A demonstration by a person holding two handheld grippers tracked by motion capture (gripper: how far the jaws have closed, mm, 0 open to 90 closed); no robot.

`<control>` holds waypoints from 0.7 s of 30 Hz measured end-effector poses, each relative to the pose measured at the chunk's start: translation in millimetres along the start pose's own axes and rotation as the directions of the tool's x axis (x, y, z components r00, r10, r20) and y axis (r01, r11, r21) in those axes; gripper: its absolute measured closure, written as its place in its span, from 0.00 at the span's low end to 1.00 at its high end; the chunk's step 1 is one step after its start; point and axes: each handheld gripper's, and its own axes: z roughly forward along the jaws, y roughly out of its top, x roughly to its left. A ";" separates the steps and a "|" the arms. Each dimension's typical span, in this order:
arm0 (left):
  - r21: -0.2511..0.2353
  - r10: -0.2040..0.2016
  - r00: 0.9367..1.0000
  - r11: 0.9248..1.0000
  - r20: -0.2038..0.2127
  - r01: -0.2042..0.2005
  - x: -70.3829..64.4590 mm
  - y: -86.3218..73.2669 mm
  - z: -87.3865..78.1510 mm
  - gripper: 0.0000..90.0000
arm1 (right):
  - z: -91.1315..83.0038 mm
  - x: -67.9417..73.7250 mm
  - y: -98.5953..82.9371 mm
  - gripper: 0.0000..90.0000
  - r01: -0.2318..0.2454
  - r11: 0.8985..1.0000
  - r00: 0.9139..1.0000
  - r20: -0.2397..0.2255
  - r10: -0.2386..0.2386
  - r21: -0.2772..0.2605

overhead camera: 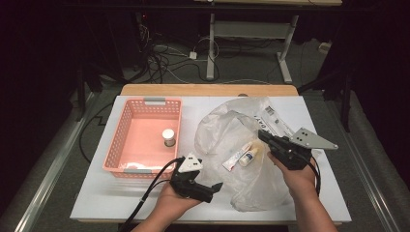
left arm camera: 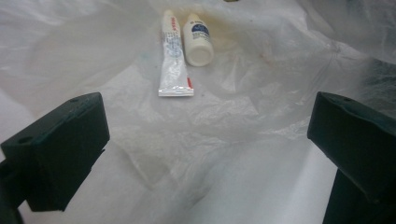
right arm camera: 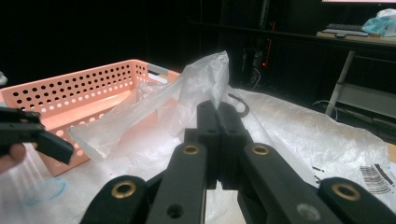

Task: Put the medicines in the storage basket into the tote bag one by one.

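Observation:
A clear plastic bag (overhead camera: pixel 220 126) lies on the white table, right of a pink basket (overhead camera: pixel 117 140). Inside the bag rest a white tube (overhead camera: pixel 235 157) with red print and a small white bottle (overhead camera: pixel 249 156). In the left gripper view the tube (left arm camera: pixel 173 60) and bottle (left arm camera: pixel 198 39) lie side by side beyond the film. My left gripper (overhead camera: pixel 216 191) is open at the bag's near-left edge, its jaws wide apart (left arm camera: pixel 205 126) with nothing between them. My right gripper (overhead camera: pixel 261 135) is shut on a fold of the bag (right arm camera: pixel 205 74), holding the film up (right arm camera: pixel 217 109).
A small jar with a white lid (overhead camera: pixel 168 137) stands inside the basket. The basket's perforated wall (right arm camera: pixel 70 91) shows to the left in the right gripper view. Printed labels (overhead camera: pixel 270 118) mark the bag's far right. Bare table (overhead camera: pixel 96 193) lies at the near left.

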 end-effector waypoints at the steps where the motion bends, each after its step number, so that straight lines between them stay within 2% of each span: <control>1: -0.002 -0.002 1.000 1.000 -0.008 0.002 1.2 -1.4 -3.8 0.00 | -0.1 0.1 0.0 1.00 -0.004 1.000 1.000 0.001 0.004 0.000; 5: 0.009 -0.009 1.000 1.000 -0.026 0.009 6.7 -3.9 -16.5 0.00 | -1.1 -0.3 0.5 1.00 -0.003 1.000 1.000 0.000 0.003 -0.002; 13: -0.010 -0.039 0.996 0.999 -0.075 0.039 19.8 -6.7 -36.2 0.00 | -2.5 -1.6 0.7 1.00 -0.004 1.000 1.000 0.001 0.004 -0.009; 17: -0.022 -0.051 0.993 0.999 -0.109 0.049 28.9 -8.3 -44.9 0.00 | -2.3 -1.1 0.7 1.00 -0.006 1.000 1.000 0.002 0.006 -0.008; 21: -0.039 -0.070 0.986 0.997 -0.149 0.065 40.6 -9.7 -54.2 0.00 | -2.5 -1.4 0.8 1.00 -0.005 1.000 1.000 0.001 0.005 -0.007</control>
